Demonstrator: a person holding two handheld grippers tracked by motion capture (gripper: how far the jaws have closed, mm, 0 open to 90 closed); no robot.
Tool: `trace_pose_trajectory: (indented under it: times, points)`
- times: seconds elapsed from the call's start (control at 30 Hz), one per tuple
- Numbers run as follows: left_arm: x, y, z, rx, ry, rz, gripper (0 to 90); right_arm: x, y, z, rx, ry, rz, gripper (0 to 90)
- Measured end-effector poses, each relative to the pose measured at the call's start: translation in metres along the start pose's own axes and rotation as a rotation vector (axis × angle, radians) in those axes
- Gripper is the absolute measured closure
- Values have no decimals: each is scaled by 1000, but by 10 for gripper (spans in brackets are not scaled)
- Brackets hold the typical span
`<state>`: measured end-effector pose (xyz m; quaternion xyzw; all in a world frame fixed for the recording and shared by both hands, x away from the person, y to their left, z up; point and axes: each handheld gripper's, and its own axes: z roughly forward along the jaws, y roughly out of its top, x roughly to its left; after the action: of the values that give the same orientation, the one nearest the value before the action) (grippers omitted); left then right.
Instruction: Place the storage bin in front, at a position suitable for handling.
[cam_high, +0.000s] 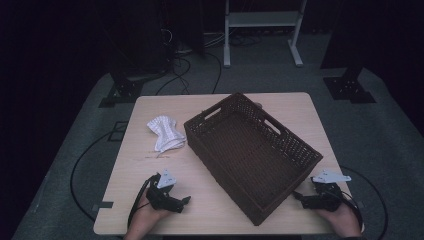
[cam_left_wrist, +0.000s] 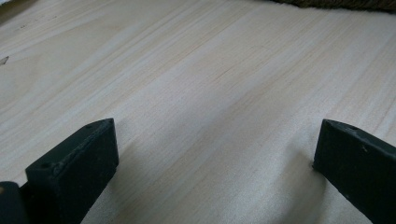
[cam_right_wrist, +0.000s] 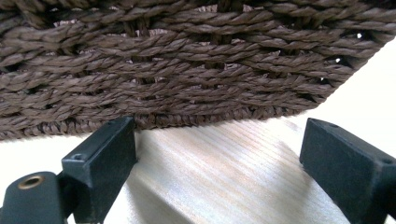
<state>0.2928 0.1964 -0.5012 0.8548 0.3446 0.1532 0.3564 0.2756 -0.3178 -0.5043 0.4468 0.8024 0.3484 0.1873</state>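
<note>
Both grippers rest on the counter (cam_high: 220, 210), jaws released and holding nothing: left gripper (cam_high: 186, 200) near the cloth (cam_high: 165, 133), right gripper (cam_high: 296, 196) facing the basket (cam_high: 252, 145). Probably the start; next, the left must reach for the cloth.

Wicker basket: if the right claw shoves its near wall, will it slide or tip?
The wicker basket looks wide and low, so it would likely slide, not tip. Its woven wall may flex slightly. Being empty, it is probably light.

Black left gripper (cam_high: 186, 200) and right gripper (cam_high: 296, 196), grey three-cornered plates, black cables.
</note>
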Motion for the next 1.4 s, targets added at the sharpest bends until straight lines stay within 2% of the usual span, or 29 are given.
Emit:
trace_pose_trajectory:
  times: [0.3, 0.5, 0.63, 0.73, 0.87, 1.07, 1.4]
  points:
    - [0, 0, 0, 4, -2, 0, 0, 1, 1, 0, 3, 12, -9, 105]
    - [1, 1, 0, 6, -5, 4, 0, 2, 6, -1, 41, 39, -35, 144]
    - [1, 2, 1, 2, -4, 6, 0, 5, 7, -5, 62, 40, -30, 151]
    - [1, 2, 2, 5, -3, 5, 0, 4, 7, -15, 51, 28, -33, 165]
    - [0, 2, 2, 0, 8, -7, 0, 0, 6, -30, 19, 21, -9, 179]
    - [-1, 1, 1, 1, 17, -14, 0, -9, 10, -39, 19, 2, -10, 179]
    - [-2, 1, 1, 1, 19, -17, 0, -26, 17, -54, -9, -27, 40, 206]
